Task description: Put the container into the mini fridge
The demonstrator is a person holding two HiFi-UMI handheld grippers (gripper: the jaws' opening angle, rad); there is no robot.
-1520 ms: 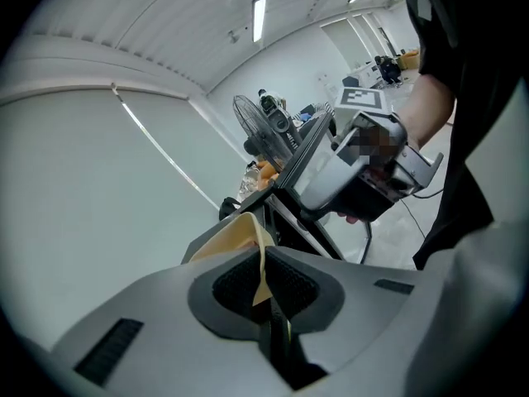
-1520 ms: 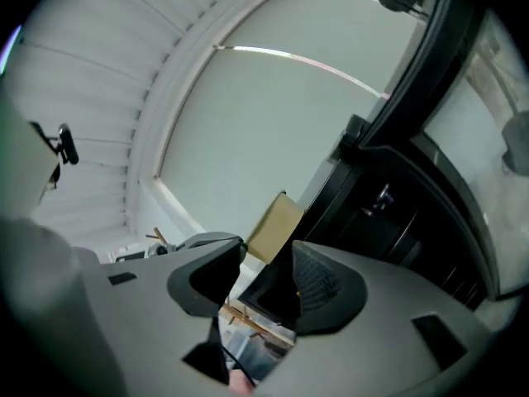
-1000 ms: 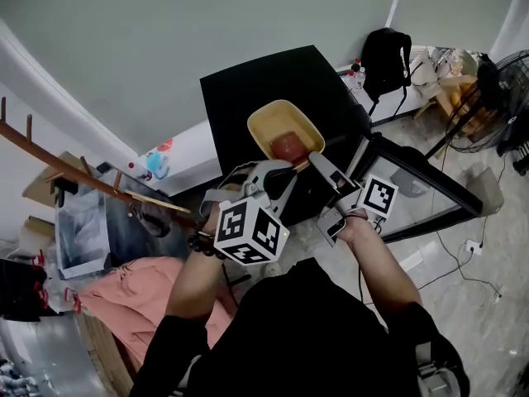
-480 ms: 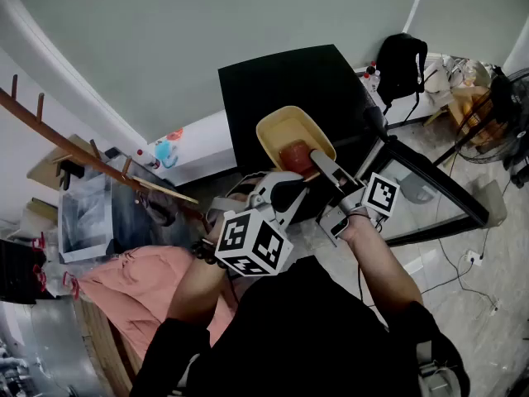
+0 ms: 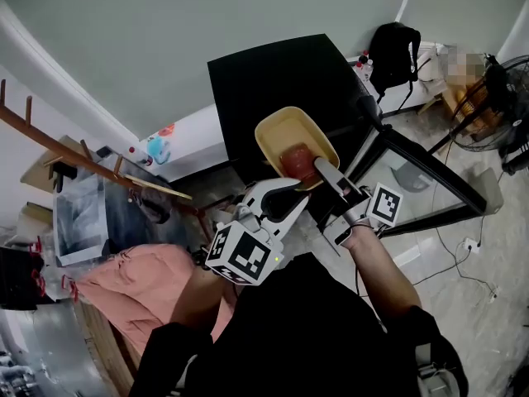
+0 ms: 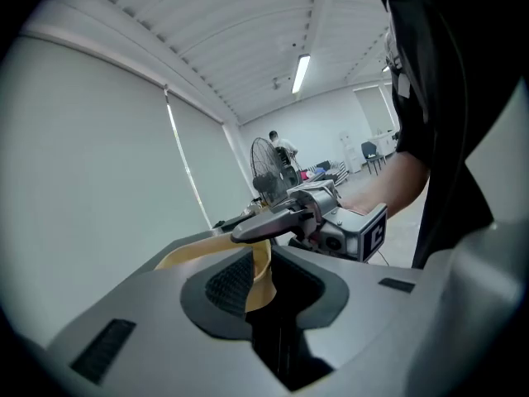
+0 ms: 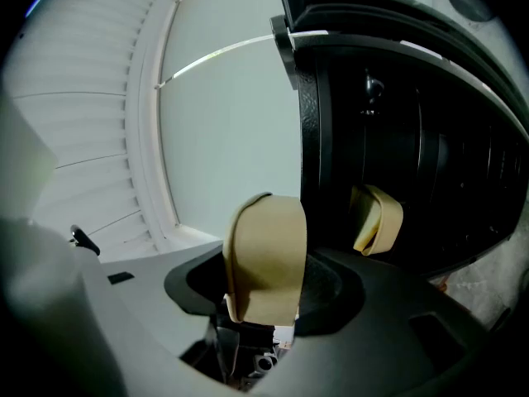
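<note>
A yellow container [image 5: 281,135] with something red [image 5: 296,160] inside is held up in front of the black mini fridge [image 5: 273,73], whose door [image 5: 430,176] stands open. My left gripper [image 5: 289,197] is at its near rim. Its jaws are opening: the rim [image 6: 260,271] lies against one pad with a thin dark gap at the other. My right gripper [image 5: 321,168] comes in from the right, jaws closing, and the container's corner [image 7: 266,255] fills the space between its pads. The right gripper [image 6: 285,217] lies across the rim in the left gripper view.
The fridge's dark inside [image 7: 413,139] is just right of the held corner. A wooden rack [image 5: 91,155] and pink cloth [image 5: 124,284] lie to the left. A black backpack [image 5: 393,52] and a fan [image 5: 508,98] stand at the far right. Cables run over the floor.
The right gripper's jaws have narrowed onto the container's corner. The left gripper's marker cube has dropped back to the lower left. The container has shifted slightly towards the fridge.
</note>
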